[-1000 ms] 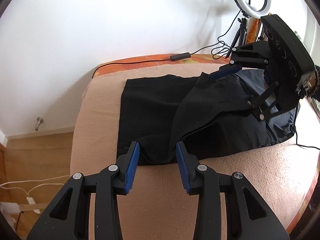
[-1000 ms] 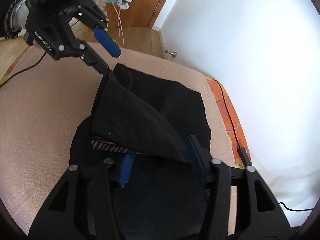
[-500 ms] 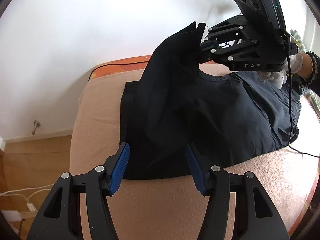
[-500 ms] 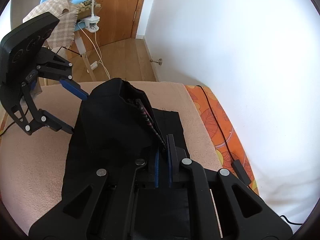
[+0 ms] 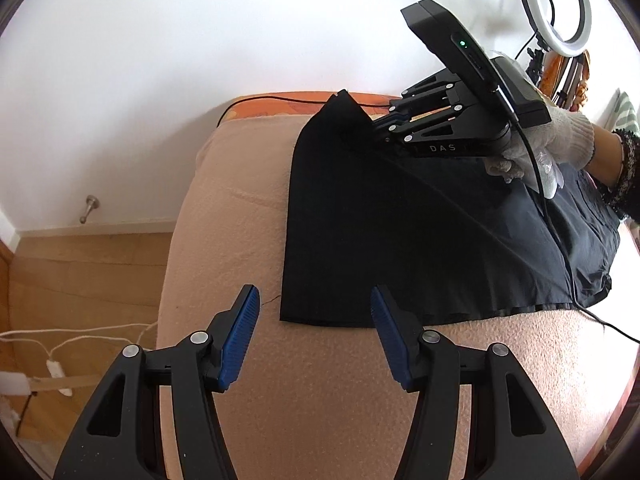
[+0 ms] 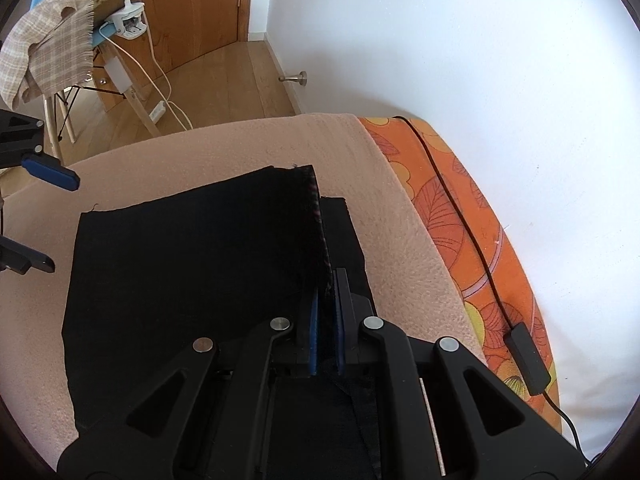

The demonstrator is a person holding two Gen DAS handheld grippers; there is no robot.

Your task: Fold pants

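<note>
Black pants (image 5: 400,240) lie on a peach blanket (image 5: 320,400); they also show in the right wrist view (image 6: 180,272). My left gripper (image 5: 316,336) is open and empty, just short of the pants' near hem corner. My right gripper (image 6: 325,300) is shut on the far edge of the top layer and holds it raised off the blanket. It shows in the left wrist view (image 5: 372,128) gripping the lifted corner. A fingertip (image 6: 50,171) of the left gripper shows at the left of the right wrist view.
An orange floral sheet (image 6: 460,216) with a black cable and adapter (image 6: 524,356) runs along the white wall. A chair with a checked cloth (image 6: 48,52) and white cords stand on the wooden floor. A ring light (image 5: 556,4) is at the back right.
My right gripper closed on the top layer, lifted it high, then carried it down toward the far hem. My left gripper opened wider, let go of the near hem and drew back.
</note>
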